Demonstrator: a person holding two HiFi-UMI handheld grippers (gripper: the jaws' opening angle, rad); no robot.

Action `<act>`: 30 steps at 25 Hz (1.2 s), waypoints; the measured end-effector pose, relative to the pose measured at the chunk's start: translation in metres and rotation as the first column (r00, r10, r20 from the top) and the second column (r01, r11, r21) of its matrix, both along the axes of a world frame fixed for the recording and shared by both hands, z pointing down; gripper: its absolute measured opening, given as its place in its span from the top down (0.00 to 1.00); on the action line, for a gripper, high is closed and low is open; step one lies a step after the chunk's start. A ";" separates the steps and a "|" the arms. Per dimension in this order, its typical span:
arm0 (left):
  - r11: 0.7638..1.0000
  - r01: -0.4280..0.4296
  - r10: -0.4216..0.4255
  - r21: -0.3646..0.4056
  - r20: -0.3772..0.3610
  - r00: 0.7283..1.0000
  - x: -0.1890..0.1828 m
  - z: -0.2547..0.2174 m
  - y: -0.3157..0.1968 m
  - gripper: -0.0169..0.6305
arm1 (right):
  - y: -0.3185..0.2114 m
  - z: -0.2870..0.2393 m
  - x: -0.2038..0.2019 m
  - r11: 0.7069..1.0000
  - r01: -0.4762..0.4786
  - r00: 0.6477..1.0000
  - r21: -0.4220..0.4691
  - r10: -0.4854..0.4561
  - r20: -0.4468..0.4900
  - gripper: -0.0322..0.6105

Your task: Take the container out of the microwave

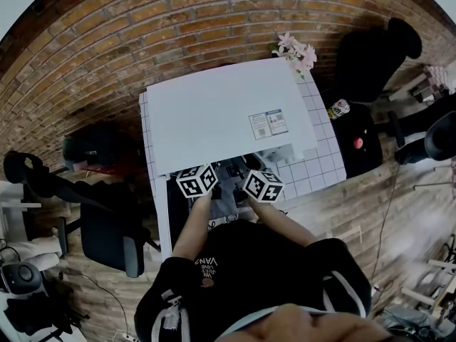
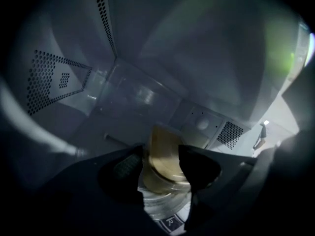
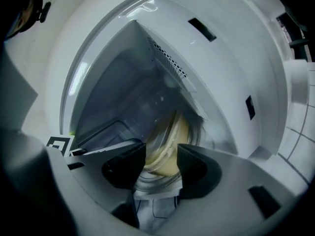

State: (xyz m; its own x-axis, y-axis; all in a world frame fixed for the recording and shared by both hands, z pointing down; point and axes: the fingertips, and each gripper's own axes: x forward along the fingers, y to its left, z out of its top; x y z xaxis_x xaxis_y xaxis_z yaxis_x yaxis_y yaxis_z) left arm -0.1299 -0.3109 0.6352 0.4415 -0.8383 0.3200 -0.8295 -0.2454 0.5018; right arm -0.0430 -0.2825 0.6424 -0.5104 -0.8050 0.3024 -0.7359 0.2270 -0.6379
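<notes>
A round clear container with pale yellow contents sits inside the white microwave. My left gripper is deep in the dim cavity, its jaws spread wide with the container between the black pads. My right gripper reaches in through the door opening, and the same container stands between its wide-spread jaws. I cannot make out either pair of pads pressing on it. From the head view only the two marker cubes, left and right, show at the microwave's front; the jaws are hidden inside.
The microwave stands on a white tiled table with pink flowers at its back corner. A perforated vent lines the cavity's side wall. A black chair is on the left, and a bottle lies beyond the table on the right.
</notes>
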 end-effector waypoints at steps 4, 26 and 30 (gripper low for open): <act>1.000 0.002 -0.002 0.000 -0.016 1.000 0.001 0.001 0.003 0.61 | 0.001 0.001 -0.003 1.000 0.019 1.000 -0.002 -0.019 -0.002 0.68; 0.999 0.031 -0.031 0.012 -0.026 0.999 0.007 -0.005 0.029 0.70 | 0.024 -0.003 0.007 0.997 0.071 0.997 -0.004 -0.071 -0.036 0.68; 0.999 0.045 -0.045 0.011 -0.033 0.998 0.010 -0.007 0.038 0.70 | 0.031 -0.006 0.010 0.996 0.086 0.995 -0.003 -0.086 -0.041 0.68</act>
State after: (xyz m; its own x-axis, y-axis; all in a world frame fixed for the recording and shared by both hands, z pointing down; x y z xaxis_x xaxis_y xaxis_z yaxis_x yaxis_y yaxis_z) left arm -0.1197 -0.2728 0.6283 0.4132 -0.8613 0.2955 -0.8228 -0.2141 0.5264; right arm -0.0331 -0.2511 0.6361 -0.5646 -0.7586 0.3252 -0.7394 0.2897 -0.6078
